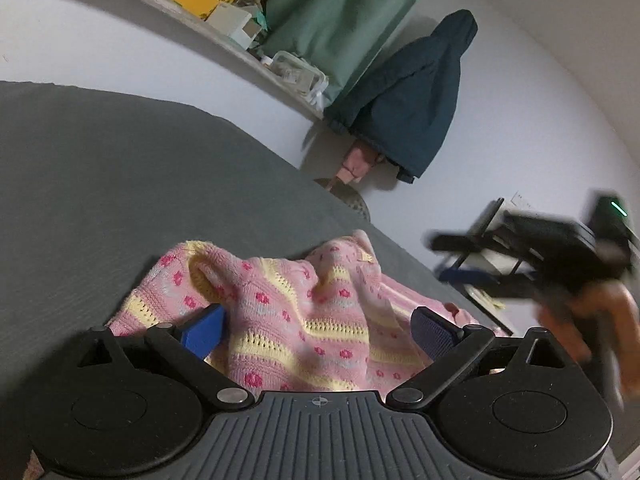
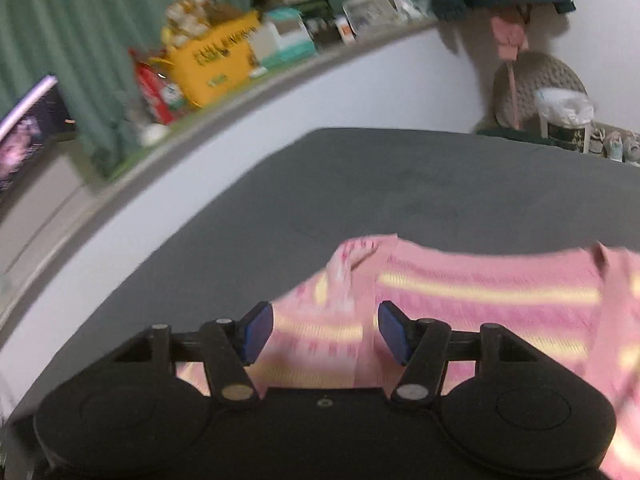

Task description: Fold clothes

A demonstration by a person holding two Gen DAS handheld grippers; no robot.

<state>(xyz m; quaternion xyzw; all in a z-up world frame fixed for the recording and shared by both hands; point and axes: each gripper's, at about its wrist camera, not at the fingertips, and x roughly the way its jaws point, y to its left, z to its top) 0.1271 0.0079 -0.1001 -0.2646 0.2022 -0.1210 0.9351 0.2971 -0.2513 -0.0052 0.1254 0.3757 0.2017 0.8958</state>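
Note:
A pink knitted garment [image 1: 296,320] with yellow stripes and small flowers lies rumpled on the grey bed [image 1: 120,184]. My left gripper [image 1: 316,334] is open just above it, with the cloth between and under the blue pads [image 1: 204,332]. My right gripper [image 2: 325,332] is open over a bunched edge of the same garment [image 2: 480,292], which spreads flatter to the right. The right gripper also shows blurred in the left wrist view [image 1: 452,258], held in a hand above the bed's right edge.
A ledge [image 1: 224,44] along the white wall holds a yellow bag [image 2: 216,64], boxes and containers. A green curtain [image 1: 332,20] and a dark blue jacket [image 1: 416,92] hang behind. A round cushion [image 2: 532,84] and a small bin [image 2: 564,120] stand past the bed's far corner.

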